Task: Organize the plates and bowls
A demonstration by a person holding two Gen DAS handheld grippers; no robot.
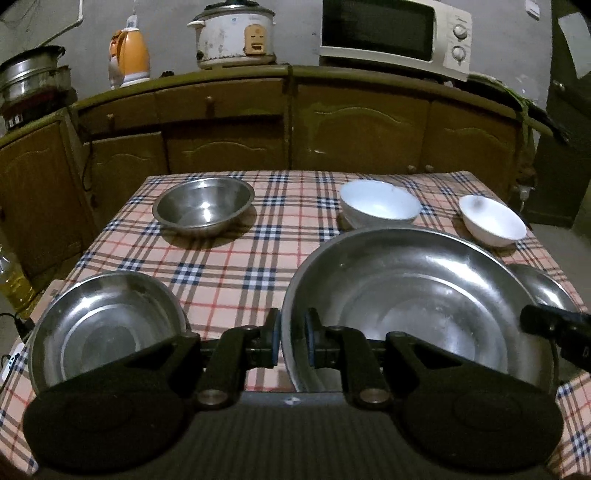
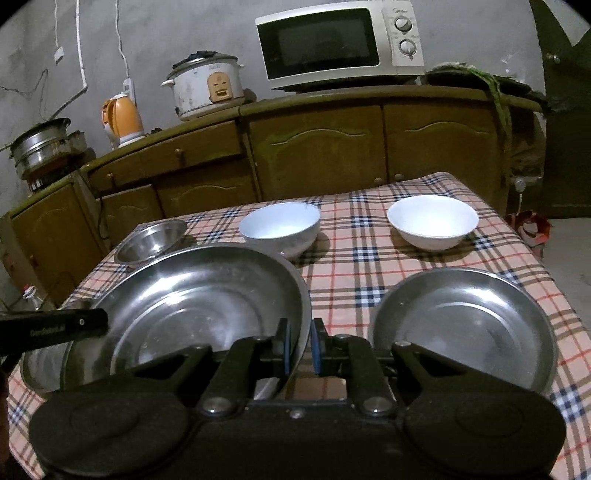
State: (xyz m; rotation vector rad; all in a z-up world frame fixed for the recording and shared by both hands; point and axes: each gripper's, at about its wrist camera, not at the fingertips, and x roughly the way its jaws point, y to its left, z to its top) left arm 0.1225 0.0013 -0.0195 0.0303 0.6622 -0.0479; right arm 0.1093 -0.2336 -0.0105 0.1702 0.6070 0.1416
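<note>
A large steel plate (image 1: 413, 295) is held at opposite rims by both grippers, a little above the checked table. My left gripper (image 1: 291, 341) is shut on its left rim. My right gripper (image 2: 300, 345) is shut on its right rim; the plate also shows in the right wrist view (image 2: 192, 306). A smaller steel plate (image 1: 103, 325) lies at the near left. Another steel plate (image 2: 461, 325) lies at the near right. A steel bowl (image 1: 203, 205) and two white bowls (image 1: 378, 203) (image 1: 493, 219) stand further back.
The checked tablecloth (image 1: 229, 266) covers the table. Behind it stands a wooden cabinet (image 1: 295, 122) with a microwave (image 1: 395, 33), a rice cooker (image 1: 232, 33), an orange kettle (image 1: 129, 55) and steel pots (image 1: 29, 77). An oil bottle (image 1: 11, 280) stands at the left.
</note>
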